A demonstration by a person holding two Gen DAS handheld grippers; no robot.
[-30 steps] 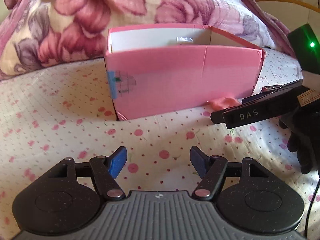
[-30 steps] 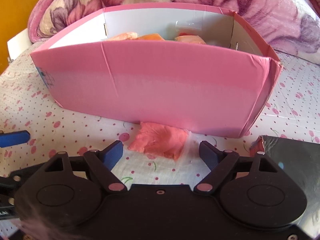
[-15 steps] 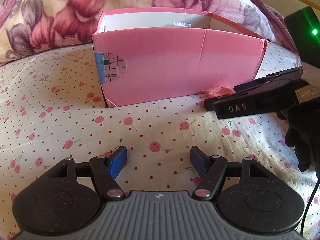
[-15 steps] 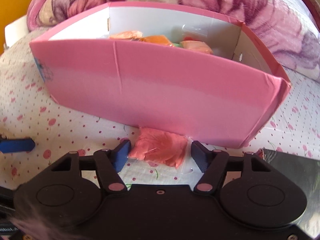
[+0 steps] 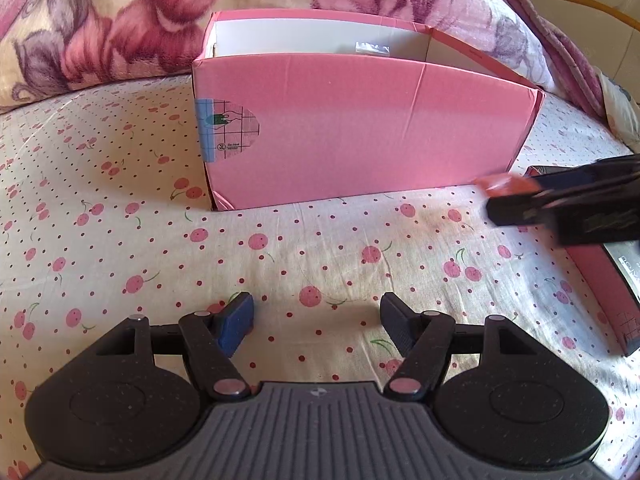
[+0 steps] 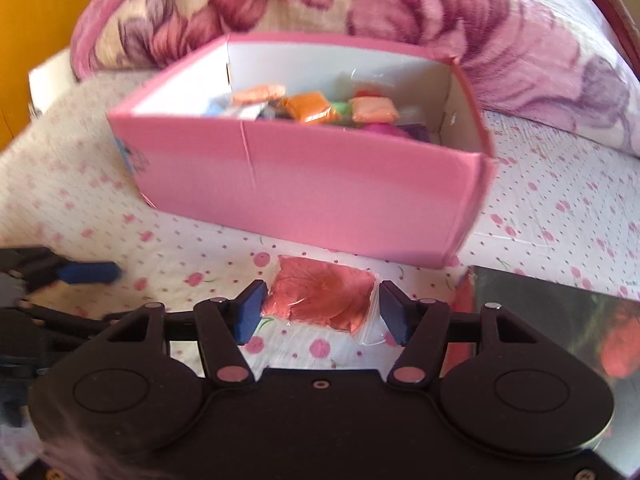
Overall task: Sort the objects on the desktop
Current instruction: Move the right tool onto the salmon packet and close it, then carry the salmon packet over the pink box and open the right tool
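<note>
The right claw (image 6: 320, 312) has just been closing and now pinches a red packet (image 6: 322, 296) in clear wrap, lifted off the bed (image 5: 120, 208), in front of the pink box (image 6: 312, 184). The box stands on the cherry-print sheet, its near wall between the packet and the heap of coloured packets (image 6: 316, 108) inside. A floral blanket (image 5: 120, 20) bulges behind it. A dark glossy lid (image 6: 560, 320) lies just right of the claw. The left claw (image 5: 316, 320) hangs half-wide over bare sheet, holding nothing, well apart from the box.
</note>
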